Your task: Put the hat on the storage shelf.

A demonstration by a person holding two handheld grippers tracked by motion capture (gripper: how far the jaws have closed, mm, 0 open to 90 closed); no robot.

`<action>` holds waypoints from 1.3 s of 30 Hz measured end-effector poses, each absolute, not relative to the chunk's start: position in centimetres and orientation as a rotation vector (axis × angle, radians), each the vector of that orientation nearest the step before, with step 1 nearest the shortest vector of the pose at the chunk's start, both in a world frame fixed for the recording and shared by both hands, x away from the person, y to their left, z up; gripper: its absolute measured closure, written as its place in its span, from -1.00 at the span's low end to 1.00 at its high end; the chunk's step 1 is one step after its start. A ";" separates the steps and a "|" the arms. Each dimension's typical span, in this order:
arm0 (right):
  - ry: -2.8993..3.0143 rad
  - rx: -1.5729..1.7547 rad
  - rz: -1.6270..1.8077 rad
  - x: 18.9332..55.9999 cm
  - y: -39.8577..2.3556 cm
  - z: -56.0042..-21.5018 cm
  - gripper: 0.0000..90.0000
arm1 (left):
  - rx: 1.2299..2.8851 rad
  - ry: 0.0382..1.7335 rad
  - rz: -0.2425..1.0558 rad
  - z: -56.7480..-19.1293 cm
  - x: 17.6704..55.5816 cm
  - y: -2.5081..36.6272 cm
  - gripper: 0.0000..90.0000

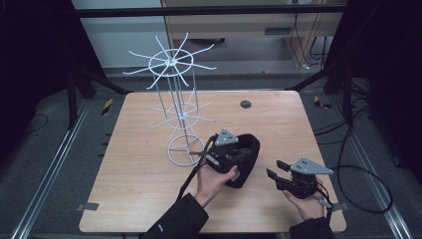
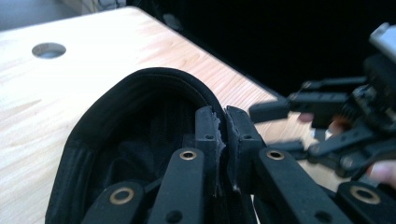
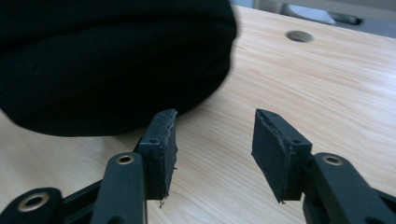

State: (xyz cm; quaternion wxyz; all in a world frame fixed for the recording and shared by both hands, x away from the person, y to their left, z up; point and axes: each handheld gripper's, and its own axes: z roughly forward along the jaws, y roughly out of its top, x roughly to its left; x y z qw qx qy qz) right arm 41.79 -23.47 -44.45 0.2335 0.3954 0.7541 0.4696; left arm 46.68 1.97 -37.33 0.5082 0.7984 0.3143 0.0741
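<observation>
1. Nearest us, the right gripper (image 1: 276, 169) rests low over the front right part of the table (image 1: 139, 199), its jaws apart with nothing between them, just beside the black cap (image 1: 247, 149).
2. The left gripper (image 2: 223, 122) has its jaws clamped together on the rim of the cap, pinching the fabric by the edge of the opening; in the high view the cap hangs around this gripper, just right of table centre.
3. We judge the step in hand to be lifting the cap, probably to carry it to the white wire rack (image 1: 175, 99).
4. The next move calls for a firm pinch, since the soft rim could slip, and for bringing the cap's opening over one of the rack's prongs.
5. Farther off, the rack stands left of centre with its ring base near the left gripper; its prongs could snag the cap.
6. We have open tabletop left of the rack and at the far right by the round hole (image 1: 245, 104).
</observation>
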 end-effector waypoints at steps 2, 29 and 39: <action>2.085 1.050 1.320 41.7 -22.9 -44.4 0.08 | 1.899 0.748 0.183 -37.1 46.5 2.1 0.86; 2.158 0.940 1.419 42.6 -20.8 -44.8 0.54 | 1.827 0.638 0.173 -34.3 45.1 1.5 0.86; 2.180 0.841 1.399 41.4 -20.3 -45.0 0.11 | 1.797 0.732 0.211 -34.4 46.7 1.9 0.86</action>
